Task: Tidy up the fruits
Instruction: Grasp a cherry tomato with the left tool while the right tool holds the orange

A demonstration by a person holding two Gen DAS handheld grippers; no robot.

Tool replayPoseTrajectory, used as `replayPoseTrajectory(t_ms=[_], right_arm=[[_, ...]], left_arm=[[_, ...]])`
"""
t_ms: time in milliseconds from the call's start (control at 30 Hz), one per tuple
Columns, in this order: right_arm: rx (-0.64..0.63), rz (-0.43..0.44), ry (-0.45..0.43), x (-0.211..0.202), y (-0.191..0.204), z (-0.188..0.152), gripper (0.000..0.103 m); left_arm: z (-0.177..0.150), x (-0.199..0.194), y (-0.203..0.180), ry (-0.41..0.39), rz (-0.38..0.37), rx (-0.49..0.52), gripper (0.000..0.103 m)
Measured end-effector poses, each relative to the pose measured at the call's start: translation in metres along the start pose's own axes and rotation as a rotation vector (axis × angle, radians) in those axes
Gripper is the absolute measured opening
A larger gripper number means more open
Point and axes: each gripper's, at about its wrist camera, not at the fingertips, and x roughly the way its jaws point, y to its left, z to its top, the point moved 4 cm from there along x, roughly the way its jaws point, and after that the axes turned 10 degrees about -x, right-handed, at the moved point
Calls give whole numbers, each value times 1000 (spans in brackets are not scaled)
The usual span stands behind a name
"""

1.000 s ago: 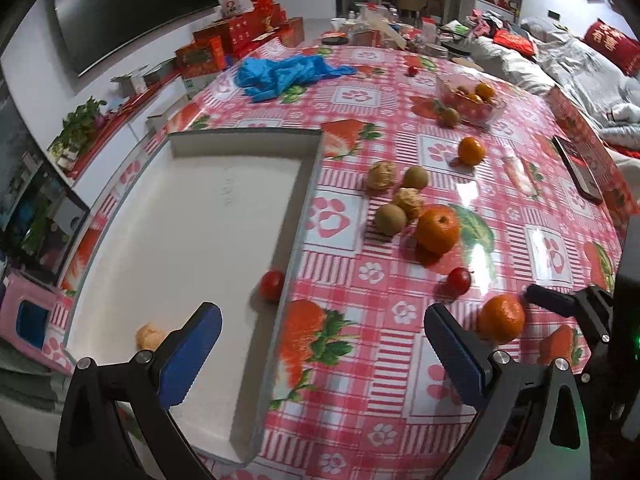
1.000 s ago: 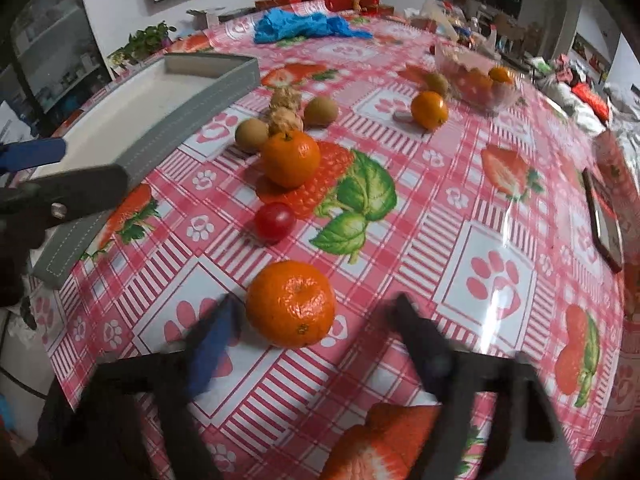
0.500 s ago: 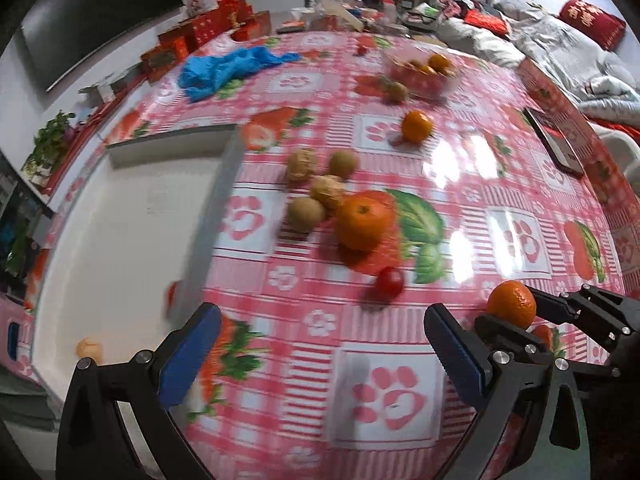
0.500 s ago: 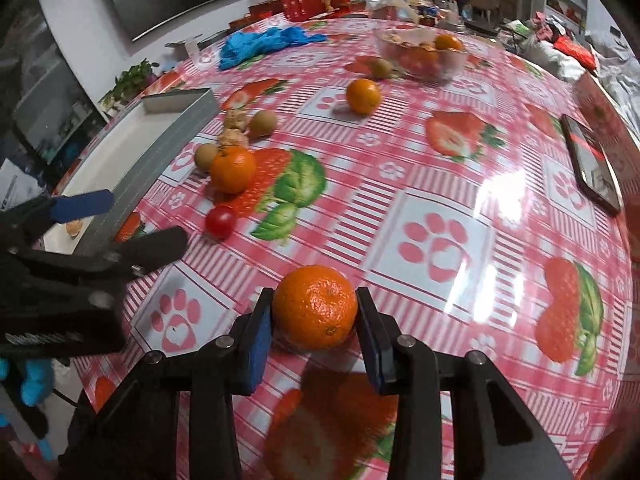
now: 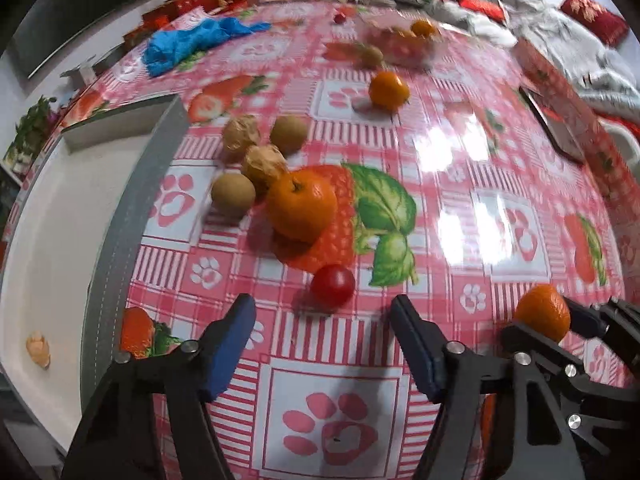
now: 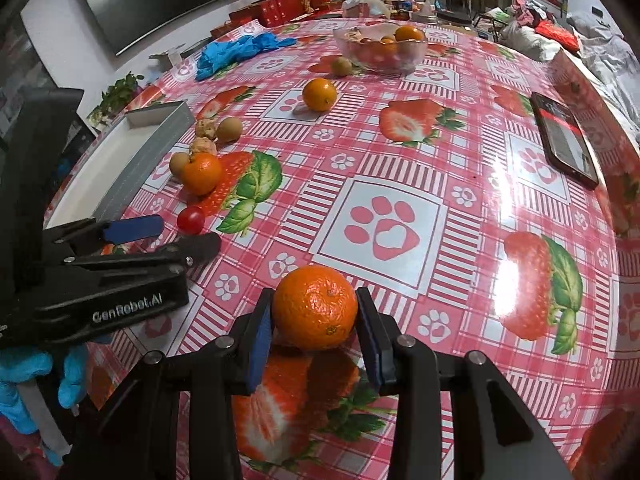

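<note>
My right gripper (image 6: 316,320) is shut on a mandarin orange (image 6: 316,307), its blue pads pressing both sides just above the tablecloth. The left wrist view shows that same orange (image 5: 543,317) at the far right. My left gripper (image 5: 322,308) points down at a red cherry tomato (image 5: 333,285). Its jaws are closing, and the tomato lies just ahead of the gap between the fingertips, untouched. A white tray with a grey rim (image 5: 120,216) lies to the left. A bigger orange (image 5: 302,204) sits beside brown round fruits (image 5: 233,194) and walnuts (image 5: 264,164).
Another orange (image 6: 319,95) lies farther back, before a glass bowl (image 6: 380,50) of fruit. A phone (image 6: 566,138) lies at the right edge and blue gloves (image 6: 240,50) at the back left. A small pale piece (image 5: 38,354) sits in the tray.
The right gripper closed on the mandarin orange and raised it slightly. The left gripper moved right, from over the tray toward the cherry tomato, and its jaws narrowed.
</note>
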Motion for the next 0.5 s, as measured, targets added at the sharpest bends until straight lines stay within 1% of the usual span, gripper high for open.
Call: replayPoseTrajectory(t_ms=[33, 67, 100, 133, 167, 200, 333, 500], right_arm=[[1, 0, 0, 0, 0, 0, 43], [-1, -1, 1, 0, 0, 0, 43], [-3, 0, 0, 0, 0, 0, 43], [-4, 1, 1, 0, 0, 0, 43], [-5, 1, 2, 0, 0, 0, 43], [-5, 3, 3, 0, 1, 0, 43], [-10, 3, 9, 1, 2, 0, 43], [-10, 13, 19, 2, 7, 3, 43]], left_arm=[[1, -1, 0, -5, 5, 7, 54], [1, -2, -1, -11, -2, 15, 45], [2, -3, -2, -12, -8, 21, 30], [2, -3, -2, -8, -14, 21, 26], [3, -3, -2, -5, -20, 18, 26], [2, -4, -2, -5, -29, 14, 23], [-2, -7, 3, -2, -45, 7, 23], [-4, -18, 10, -21, -36, 21, 23]])
